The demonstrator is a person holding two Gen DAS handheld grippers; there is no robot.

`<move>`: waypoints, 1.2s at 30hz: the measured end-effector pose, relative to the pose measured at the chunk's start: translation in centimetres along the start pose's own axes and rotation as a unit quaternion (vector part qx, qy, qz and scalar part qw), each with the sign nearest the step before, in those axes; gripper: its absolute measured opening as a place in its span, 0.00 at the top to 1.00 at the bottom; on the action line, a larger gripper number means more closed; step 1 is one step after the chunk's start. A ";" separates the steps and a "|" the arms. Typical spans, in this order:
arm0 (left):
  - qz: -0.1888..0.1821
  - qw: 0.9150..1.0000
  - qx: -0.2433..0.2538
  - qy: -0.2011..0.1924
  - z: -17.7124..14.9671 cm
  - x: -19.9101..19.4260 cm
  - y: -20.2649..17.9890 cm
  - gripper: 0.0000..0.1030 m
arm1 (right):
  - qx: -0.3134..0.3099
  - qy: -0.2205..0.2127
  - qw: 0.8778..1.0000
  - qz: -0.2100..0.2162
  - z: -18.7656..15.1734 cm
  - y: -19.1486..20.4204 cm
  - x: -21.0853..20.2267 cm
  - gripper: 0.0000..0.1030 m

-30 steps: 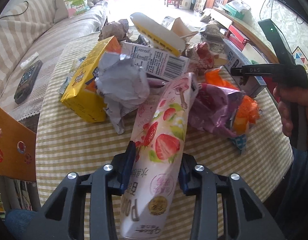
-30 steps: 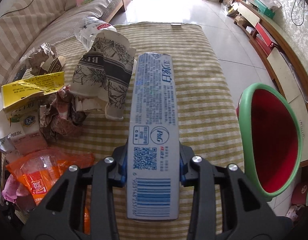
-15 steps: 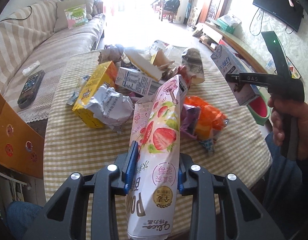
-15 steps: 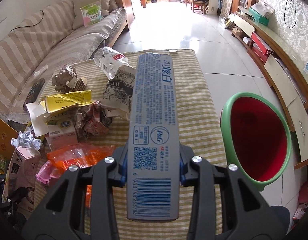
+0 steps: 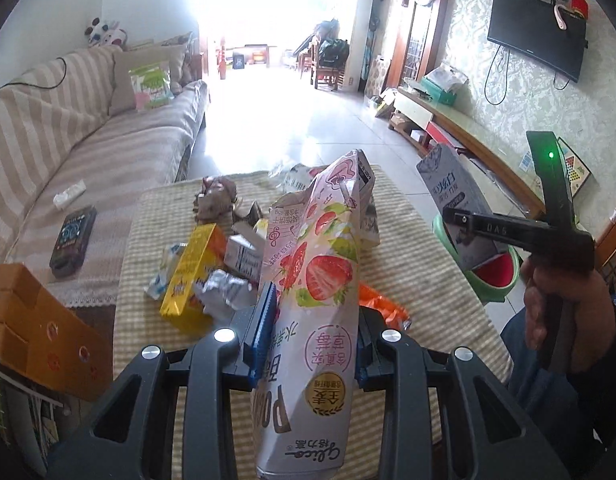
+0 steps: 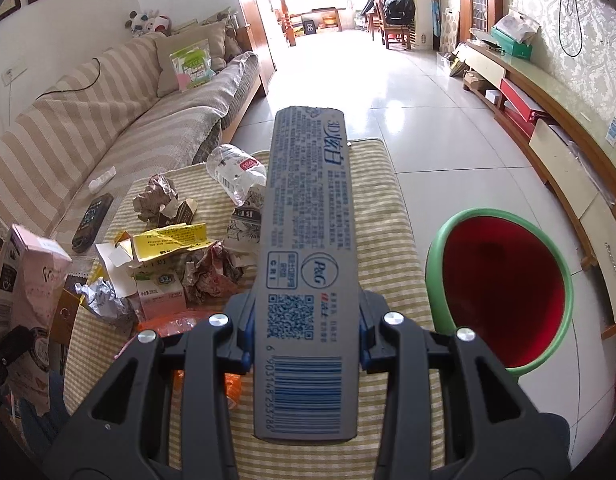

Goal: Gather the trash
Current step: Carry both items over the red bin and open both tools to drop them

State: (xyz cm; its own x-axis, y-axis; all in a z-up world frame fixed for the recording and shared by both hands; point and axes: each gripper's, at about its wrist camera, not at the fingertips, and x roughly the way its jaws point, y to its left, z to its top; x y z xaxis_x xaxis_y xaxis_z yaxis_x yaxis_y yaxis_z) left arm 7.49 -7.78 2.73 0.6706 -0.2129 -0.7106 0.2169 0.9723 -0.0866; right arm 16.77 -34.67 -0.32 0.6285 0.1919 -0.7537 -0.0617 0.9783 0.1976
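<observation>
**Observer:** What are you carrying, and where is it?

**Me:** My left tool (image 5: 313, 344) is clenched on a strawberry snack box (image 5: 315, 280), thin glossy card, dented near its far end, held off the desk (image 5: 407, 248). My right tool (image 6: 304, 330) grips a long grey-blue toothpaste carton (image 6: 306, 248) across its narrow sides, near the barcode end, so the length sticks out forward

**Observer:** Why hold them that way?

**Me:** I judge a grip near one end lets each box tip nose-first into the bin (image 6: 499, 288), a green-rimmed, red-lined plastic tub on the floor just beside the desk's right edge

**Observer:** And the rest?

**Me:** Crumpled foil, torn yellow card, an orange wrapper and a squashed bottle lie heaped on the striped cloth
</observation>
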 end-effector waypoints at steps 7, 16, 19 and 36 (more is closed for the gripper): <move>-0.025 0.999 0.032 -0.025 5.0 2.8 -4.7 0.71 | 0.039 -0.027 0.999 -0.011 1.1 -4.5 -1.7 0.65; -0.095 0.993 0.072 -0.020 9.4 9.2 -14.2 0.71 | 0.103 -0.042 0.992 -0.053 1.1 -13.9 -3.4 0.65; -0.123 0.989 0.076 -0.011 10.0 11.3 -17.5 0.71 | 0.120 -0.041 0.989 -0.070 0.8 -17.3 -3.8 0.65; -0.198 0.976 0.068 0.068 9.5 21.8 -27.8 0.70 | 0.150 -0.013 0.985 -0.083 -1.2 -26.2 -2.1 0.65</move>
State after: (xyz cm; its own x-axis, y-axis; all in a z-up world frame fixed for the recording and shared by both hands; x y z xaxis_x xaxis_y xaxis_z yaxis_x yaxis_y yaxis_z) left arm 22.85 -40.38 -3.70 0.4180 -0.5449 -0.7269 0.5378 0.7933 -0.2854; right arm 16.12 -60.58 -4.62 0.6306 0.0257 -0.7756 0.2729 0.9283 0.2527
